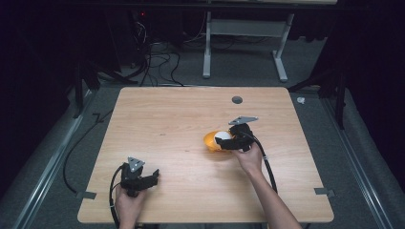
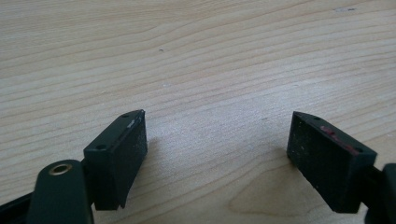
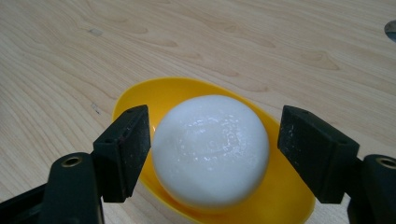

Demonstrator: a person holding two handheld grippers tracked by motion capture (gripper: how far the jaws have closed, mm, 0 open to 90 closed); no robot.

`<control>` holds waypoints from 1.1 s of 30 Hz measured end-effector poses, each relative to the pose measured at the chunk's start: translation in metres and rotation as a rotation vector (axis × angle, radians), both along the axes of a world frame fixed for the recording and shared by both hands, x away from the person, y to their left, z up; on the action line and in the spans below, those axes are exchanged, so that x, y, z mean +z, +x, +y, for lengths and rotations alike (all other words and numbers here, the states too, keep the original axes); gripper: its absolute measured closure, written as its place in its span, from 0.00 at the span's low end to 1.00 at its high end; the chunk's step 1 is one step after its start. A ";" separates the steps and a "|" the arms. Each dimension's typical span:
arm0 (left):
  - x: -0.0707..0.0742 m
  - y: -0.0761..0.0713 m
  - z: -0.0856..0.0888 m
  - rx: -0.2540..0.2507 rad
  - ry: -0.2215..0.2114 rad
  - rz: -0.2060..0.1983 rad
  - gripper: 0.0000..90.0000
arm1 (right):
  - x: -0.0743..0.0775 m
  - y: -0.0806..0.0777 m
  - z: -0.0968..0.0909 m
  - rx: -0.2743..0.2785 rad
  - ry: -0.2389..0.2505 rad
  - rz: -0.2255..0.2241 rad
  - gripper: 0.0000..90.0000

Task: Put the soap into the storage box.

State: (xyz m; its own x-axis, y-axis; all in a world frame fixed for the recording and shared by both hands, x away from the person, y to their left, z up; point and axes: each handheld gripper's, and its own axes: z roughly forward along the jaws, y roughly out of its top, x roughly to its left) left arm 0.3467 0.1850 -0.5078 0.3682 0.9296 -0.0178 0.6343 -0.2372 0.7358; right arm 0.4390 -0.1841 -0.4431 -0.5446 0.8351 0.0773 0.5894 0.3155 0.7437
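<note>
A white round ball [image 3: 211, 148] rests in a shallow yellow bowl [image 3: 182, 93] on the wooden table [image 1: 181, 114]. My right gripper [image 3: 215, 156] stands open around the ball, one jaw on each side, with small gaps to it. In the high view the yellow bowl [image 1: 210, 141] and white ball [image 1: 222, 135] sit right of the table's centre, with the right gripper [image 1: 228, 141] over them. My left gripper [image 1: 152, 177] is held near the front left of the table. It is open, the left gripper [image 2: 217, 154] showing bare wood between its jaws.
A grey round cable hole [image 1: 237, 100] lies at the far side of the table. A white desk frame [image 1: 246, 43] and loose cables [image 1: 157, 62] are on the floor beyond. Tape marks [image 1: 325, 192] sit at the front corners.
</note>
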 end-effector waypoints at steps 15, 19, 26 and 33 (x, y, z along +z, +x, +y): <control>0.000 0.000 0.000 0.001 0.000 0.000 0.23 | 0.011 -0.007 -0.008 0.001 0.036 -0.029 0.30; 0.000 0.000 0.000 0.001 0.000 0.000 0.23 | 0.013 -0.009 -0.012 0.000 0.043 -0.042 0.30; 0.000 0.000 0.000 0.001 0.001 -0.001 0.23 | 0.017 -0.012 -0.019 -0.008 0.048 -0.050 0.30; 0.000 0.000 0.000 0.001 0.001 0.000 0.23 | 0.021 -0.016 -0.028 -0.022 0.051 -0.060 0.31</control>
State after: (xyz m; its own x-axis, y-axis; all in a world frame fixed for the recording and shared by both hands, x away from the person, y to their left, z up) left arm 0.3466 0.1848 -0.5078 0.3674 0.9299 -0.0166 0.6344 -0.2375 0.7356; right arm 0.4234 -0.2123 -0.4221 -0.5308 0.8429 0.0879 0.5496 0.2634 0.7928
